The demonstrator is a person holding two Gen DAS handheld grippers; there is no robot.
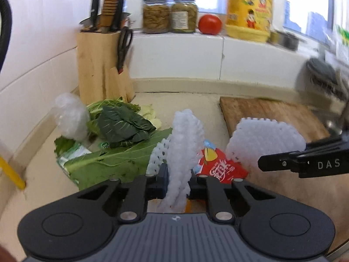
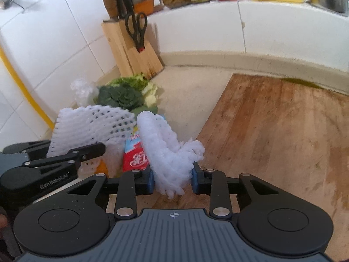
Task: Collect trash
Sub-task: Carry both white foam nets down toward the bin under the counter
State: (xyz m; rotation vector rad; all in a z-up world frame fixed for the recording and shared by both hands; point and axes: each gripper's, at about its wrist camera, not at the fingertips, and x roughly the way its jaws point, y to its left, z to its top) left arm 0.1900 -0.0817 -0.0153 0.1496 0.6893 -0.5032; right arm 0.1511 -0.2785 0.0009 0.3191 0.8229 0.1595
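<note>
Both hands are full right now. My left hand-held gripper is pinched tight on a white foam net sleeve, which sticks straight up between the fingers toward 12 o'clock in the left wrist view. My right hand-held gripper is clamped on a second foam net, squeezed between its blue pads and flopping over toward 1 o'clock in its own view. In the left wrist view that second net sits at about 2 o'clock from the left fingers, just past the tip of the right gripper's black finger. The rest of the trash is on the bench right behind the nets: a red and blue wrapper lying flat just beyond the left fingertips at 1 o'clock, and a pile of leafy green scraps at 10 o'clock with a crumpled clear plastic bag on its far left edge. A wooden knife block stands in the corner behind the greens at 11 o'clock. The wooden cutting board fills the 1 to 3 o'clock side of the right wrist view. Jars, a tomato and a yellow oil jug line the windowsill at 12 o'clock.
</note>
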